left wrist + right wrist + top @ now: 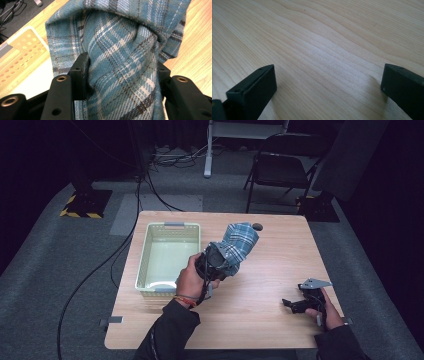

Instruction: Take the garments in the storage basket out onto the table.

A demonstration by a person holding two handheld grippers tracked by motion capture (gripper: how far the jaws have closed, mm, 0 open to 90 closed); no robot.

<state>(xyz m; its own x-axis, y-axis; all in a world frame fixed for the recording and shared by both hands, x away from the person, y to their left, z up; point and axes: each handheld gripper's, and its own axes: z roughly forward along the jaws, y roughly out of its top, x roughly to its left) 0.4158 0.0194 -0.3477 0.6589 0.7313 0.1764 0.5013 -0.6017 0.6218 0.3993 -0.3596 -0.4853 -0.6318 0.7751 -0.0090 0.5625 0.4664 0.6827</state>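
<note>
Dark curtains and grey carpet surround a light wooden table (260,290) that fills the middle of the high view, with a black folding chair (282,167) standing beyond its far edge at the upper centre and black cables (100,265) trailing across the floor at the left. On the left part of the tabletop sits a pale green plastic basket (145,257) with perforated walls, its floor bare. Just right of the basket, near the centre of the frame, the person's left hand (189,281) holds the left gripper (216,261), whose jaws are clamped on a bunched blue plaid cloth (240,245); the cloth rises from the jaws toward the upper right, lifted clear of the wood at the gripper end. In the left gripper view the two black jaws press in on either side of a twisted fold of the cloth (120,55), which spreads across most of the frame, while a corner of the basket (22,47) shows at the left edge and table wood at the right. At the lower right of the high view the right hand (327,312) holds the right gripper (292,305) low over the table, well apart from the cloth. In the right gripper view its jaws stand wide apart over bare wood grain (324,50), with nothing between them.
</note>
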